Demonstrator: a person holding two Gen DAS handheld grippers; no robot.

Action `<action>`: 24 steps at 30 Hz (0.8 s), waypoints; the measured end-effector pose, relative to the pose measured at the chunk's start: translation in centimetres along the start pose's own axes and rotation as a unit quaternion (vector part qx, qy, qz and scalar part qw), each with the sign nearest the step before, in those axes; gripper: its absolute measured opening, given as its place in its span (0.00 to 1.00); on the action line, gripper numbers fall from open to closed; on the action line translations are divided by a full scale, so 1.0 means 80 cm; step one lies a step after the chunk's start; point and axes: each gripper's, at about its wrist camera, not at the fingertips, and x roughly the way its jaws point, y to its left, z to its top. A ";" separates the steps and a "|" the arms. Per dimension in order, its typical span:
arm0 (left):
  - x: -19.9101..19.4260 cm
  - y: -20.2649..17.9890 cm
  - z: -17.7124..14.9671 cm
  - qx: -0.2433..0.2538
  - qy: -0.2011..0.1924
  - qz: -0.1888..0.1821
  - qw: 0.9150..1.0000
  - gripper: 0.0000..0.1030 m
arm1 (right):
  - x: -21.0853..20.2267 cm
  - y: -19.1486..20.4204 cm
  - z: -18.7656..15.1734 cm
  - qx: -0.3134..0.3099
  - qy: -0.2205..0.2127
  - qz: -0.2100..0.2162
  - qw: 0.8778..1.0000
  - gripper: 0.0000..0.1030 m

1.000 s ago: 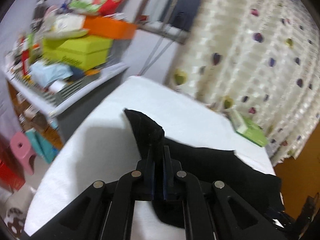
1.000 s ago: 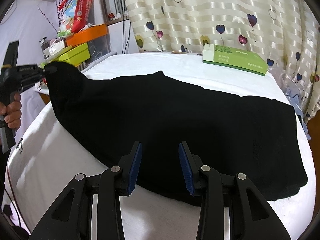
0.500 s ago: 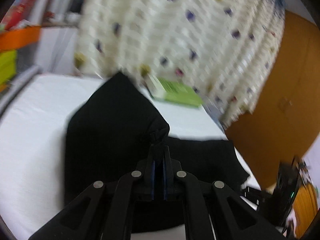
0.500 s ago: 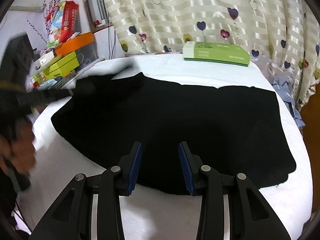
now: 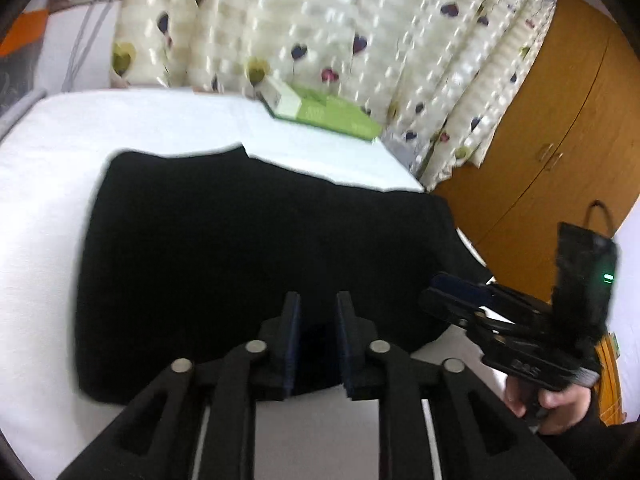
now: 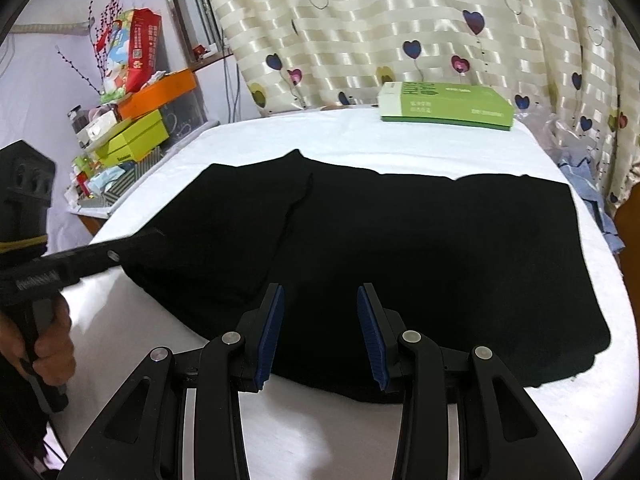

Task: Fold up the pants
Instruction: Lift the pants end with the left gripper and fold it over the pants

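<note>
The left gripper (image 5: 316, 320) has its jaws a little way apart with nothing between them; they hang just over the near edge of the black pants (image 5: 256, 248). The right gripper (image 6: 320, 332) is spread wider, its blue-padded fingers (image 6: 272, 332) empty too, poised above the near edge of the same cloth. In the right wrist view the left gripper reaches in from the left side, its tip at the left edge of the pants; whether it touches the fabric there I cannot tell.

The pants lie flat in the middle of a white table (image 6: 360, 140), one layer folded over another, with a fold edge running across the left part. A green box (image 6: 446, 106) sits at the far edge, well apart from the pants. Behind it hangs a cream striped curtain (image 6: 380, 28) printed with hearts. To the left a shelf (image 6: 132, 140) carries lime and orange boxes and a red packet. A brown wooden cupboard (image 5: 560, 120) stands to the right, and some blue cloth (image 6: 592, 196) lies off the table's right edge.
</note>
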 end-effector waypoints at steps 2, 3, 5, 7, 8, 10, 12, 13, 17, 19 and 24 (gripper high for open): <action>-0.023 0.011 0.002 -0.014 -0.026 0.007 1.000 0.31 | 0.006 0.005 0.003 -0.001 0.005 0.010 1.000 0.38; -0.032 0.018 0.003 -0.020 -0.038 0.021 0.999 0.35 | 0.011 0.008 0.005 -0.002 0.009 0.016 1.000 0.38; -0.045 0.035 0.003 -0.028 -0.060 0.075 0.995 0.37 | 0.022 0.014 0.008 -0.004 0.015 0.026 1.000 0.38; -0.048 0.056 0.006 -0.046 -0.063 0.114 0.990 0.37 | 0.034 0.019 0.011 -0.002 0.025 0.039 0.999 0.38; -0.048 0.066 0.006 -0.055 -0.057 0.132 0.988 0.37 | 0.039 0.021 0.012 0.001 0.030 0.046 0.999 0.38; -0.045 0.078 0.004 -0.061 -0.051 0.158 0.984 0.37 | 0.052 0.023 0.013 0.009 0.044 0.059 0.997 0.38; -0.037 0.083 -0.003 -0.063 -0.038 0.174 0.982 0.37 | 0.062 0.025 0.012 0.015 0.055 0.061 0.996 0.38; -0.031 0.085 -0.006 -0.063 -0.029 0.183 0.981 0.37 | 0.061 0.026 0.013 0.013 0.052 0.061 0.997 0.39; -0.020 0.089 -0.018 -0.061 -0.020 0.194 0.979 0.37 | 0.066 0.027 0.018 0.032 0.061 0.077 0.995 0.41; -0.021 0.093 -0.018 -0.071 -0.021 0.187 0.979 0.37 | 0.069 0.031 0.020 0.039 0.066 0.081 0.994 0.41; -0.023 0.097 -0.021 -0.079 -0.023 0.186 0.979 0.36 | 0.079 0.048 0.022 0.029 0.080 0.081 0.993 0.22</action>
